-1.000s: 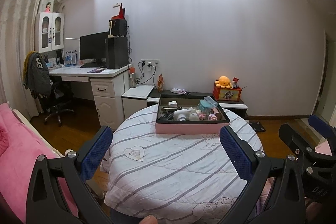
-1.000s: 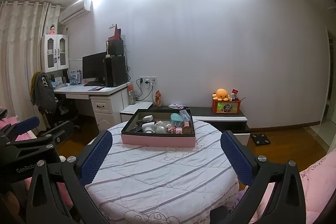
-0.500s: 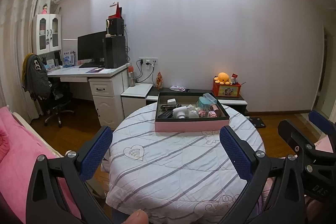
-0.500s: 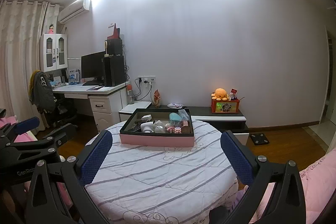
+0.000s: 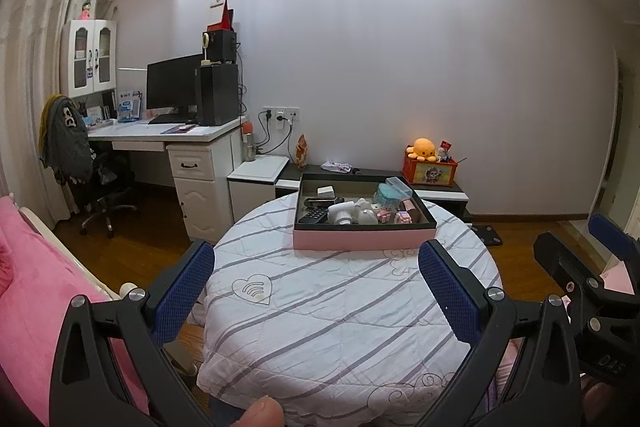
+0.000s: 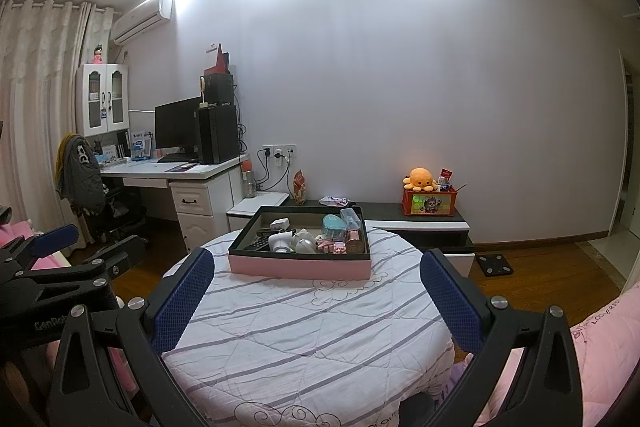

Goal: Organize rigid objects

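Both sets of jaws spread wide, nothing between them. Left gripper [image 5: 316, 291] and right gripper [image 6: 316, 295] held well short of the pink tray [image 5: 364, 239], far ahead past the fingertips on the round table [image 5: 320, 307]. Small rigid items [image 5: 352, 213] crowded together inside, some touching. Likely risks: nudging neighbours on entry, clipping the tray wall, snagging the quilted cover [image 6: 304, 339].
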The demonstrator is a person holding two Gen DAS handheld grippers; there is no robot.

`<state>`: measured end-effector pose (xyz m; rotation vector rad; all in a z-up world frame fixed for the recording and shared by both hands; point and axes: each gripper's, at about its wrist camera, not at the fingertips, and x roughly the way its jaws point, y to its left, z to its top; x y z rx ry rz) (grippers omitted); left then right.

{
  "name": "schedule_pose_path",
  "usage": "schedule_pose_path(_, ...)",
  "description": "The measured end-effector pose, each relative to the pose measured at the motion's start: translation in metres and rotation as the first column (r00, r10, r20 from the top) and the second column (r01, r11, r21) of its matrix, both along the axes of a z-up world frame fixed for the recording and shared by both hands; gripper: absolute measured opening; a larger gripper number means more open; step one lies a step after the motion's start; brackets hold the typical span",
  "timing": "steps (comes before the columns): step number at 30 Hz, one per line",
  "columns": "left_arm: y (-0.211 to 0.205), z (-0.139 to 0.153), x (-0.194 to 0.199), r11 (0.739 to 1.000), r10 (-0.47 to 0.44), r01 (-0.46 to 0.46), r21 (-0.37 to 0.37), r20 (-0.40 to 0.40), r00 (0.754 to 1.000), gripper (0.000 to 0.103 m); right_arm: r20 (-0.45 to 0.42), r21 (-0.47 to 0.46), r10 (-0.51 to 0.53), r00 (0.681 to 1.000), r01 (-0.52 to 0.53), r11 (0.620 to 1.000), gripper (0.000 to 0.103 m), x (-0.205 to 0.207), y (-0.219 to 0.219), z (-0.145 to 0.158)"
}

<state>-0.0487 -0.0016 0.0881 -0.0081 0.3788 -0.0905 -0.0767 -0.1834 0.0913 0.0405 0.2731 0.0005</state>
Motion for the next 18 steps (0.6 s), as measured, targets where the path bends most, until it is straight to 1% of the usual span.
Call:
schedule_pose_path(12, 0.0007, -0.0005, 0.0015, 1.0, 0.001, -0.001, -0.002, -0.004, 1.0, 0.103, 0.0, -0.001, -0.001, 1.0, 0.001, 1.0, 0.103, 0.0003, 0.0005, 0.0001)
schedule_pose_path(18, -0.0023, -0.0084, 0.0071, 1.0, -0.012, 0.012, 0.006, -0.025, 1.0, 0.103, -0.007, 0.0, 0.003, 1.0, -0.003, 1.0, 0.103, 0.0016, 0.0017, -0.0025)
